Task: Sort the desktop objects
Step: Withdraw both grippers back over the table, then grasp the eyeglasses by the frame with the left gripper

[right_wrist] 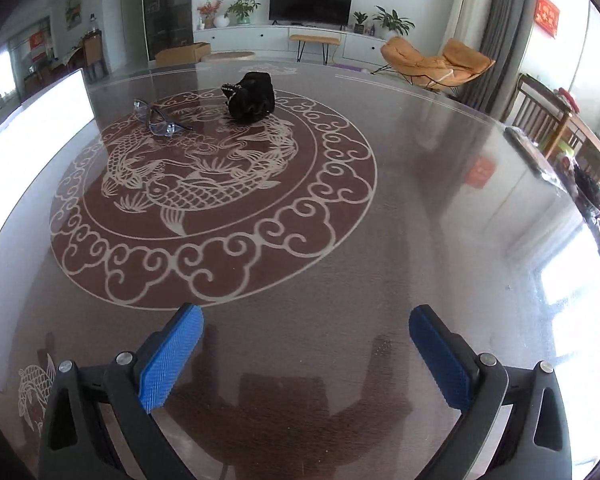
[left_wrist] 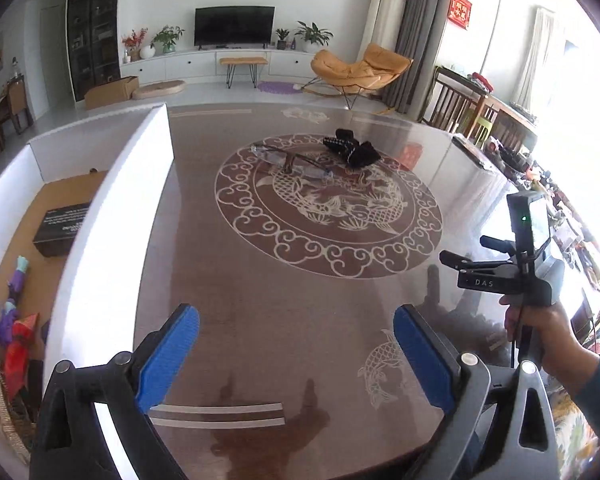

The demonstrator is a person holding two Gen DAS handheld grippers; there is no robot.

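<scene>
Holding both grippers low over the near table [right_wrist: 420,200], I see my left gripper [left_wrist: 296,352] and right gripper [right_wrist: 306,354] spread wide with nothing between their pads. Glasses [right_wrist: 160,120] and a black pouch [right_wrist: 252,98] lie far off on the medallion; a white box [left_wrist: 112,208] stands at left.

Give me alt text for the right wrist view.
The open, empty right gripper hangs over a glossy brown table. Far across it, on a fish medallion, lie clear glasses and a black fabric item.
</scene>
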